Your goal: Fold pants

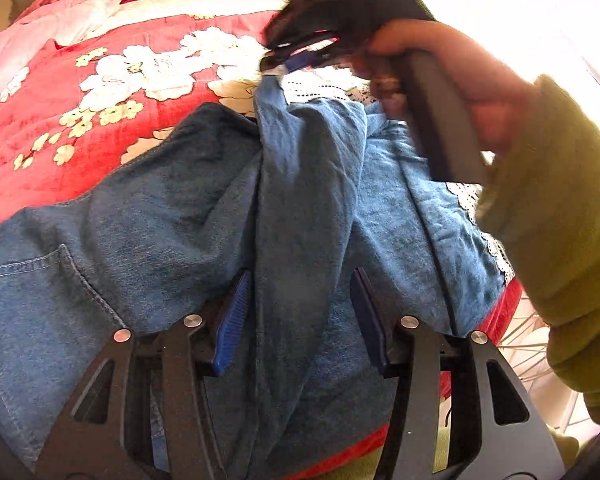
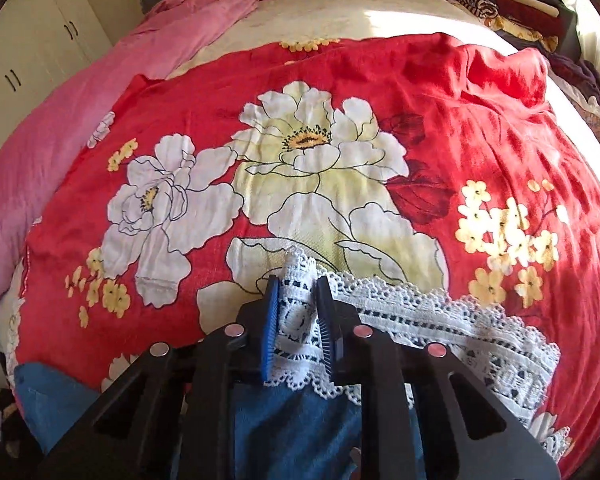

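Note:
Blue denim pants (image 1: 188,216) with white lace hems lie on a red floral bedspread (image 1: 60,128). My left gripper (image 1: 300,280) is open over the pants, with a raised fold of one denim leg running up between its blue pads (image 1: 234,316). My right gripper (image 2: 298,284) is shut on the white lace hem (image 2: 296,312) of a pant leg; the denim (image 2: 292,420) hangs below it. In the left wrist view the right gripper (image 1: 276,62) shows at the top, lifting that leg's end, held by a hand in an olive sleeve (image 1: 560,220).
A pink blanket (image 2: 80,128) lies along the bed's left side. Piled clothes (image 2: 500,0) sit at the far head of the bed. White cupboards (image 2: 32,52) stand at the left. The red floral bedspread (image 2: 500,128) spreads ahead of the right gripper.

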Demonstrator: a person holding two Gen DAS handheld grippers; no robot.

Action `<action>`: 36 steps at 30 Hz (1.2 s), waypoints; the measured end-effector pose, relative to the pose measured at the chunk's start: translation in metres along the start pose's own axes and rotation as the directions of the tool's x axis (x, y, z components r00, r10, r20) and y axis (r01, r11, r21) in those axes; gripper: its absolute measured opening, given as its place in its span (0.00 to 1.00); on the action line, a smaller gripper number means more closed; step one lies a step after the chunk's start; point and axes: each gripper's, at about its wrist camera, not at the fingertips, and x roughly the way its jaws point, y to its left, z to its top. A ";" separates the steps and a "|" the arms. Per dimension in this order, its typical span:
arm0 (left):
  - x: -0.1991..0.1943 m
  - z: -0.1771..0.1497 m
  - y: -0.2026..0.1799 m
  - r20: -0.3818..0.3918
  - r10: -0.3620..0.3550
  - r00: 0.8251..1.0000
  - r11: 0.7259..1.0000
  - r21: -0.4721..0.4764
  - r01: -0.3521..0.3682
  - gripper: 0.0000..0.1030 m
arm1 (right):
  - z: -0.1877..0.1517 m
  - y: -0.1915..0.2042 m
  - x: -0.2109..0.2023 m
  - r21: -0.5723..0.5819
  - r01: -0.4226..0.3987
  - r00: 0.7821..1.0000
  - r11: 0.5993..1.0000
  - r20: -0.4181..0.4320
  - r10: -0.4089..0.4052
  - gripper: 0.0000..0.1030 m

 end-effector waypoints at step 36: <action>-0.029 -0.022 -0.038 0.041 0.043 0.998 0.979 0.196 -0.050 0.12 | -0.195 -0.137 -0.208 0.240 -0.097 0.984 0.966 0.170 0.057 0.13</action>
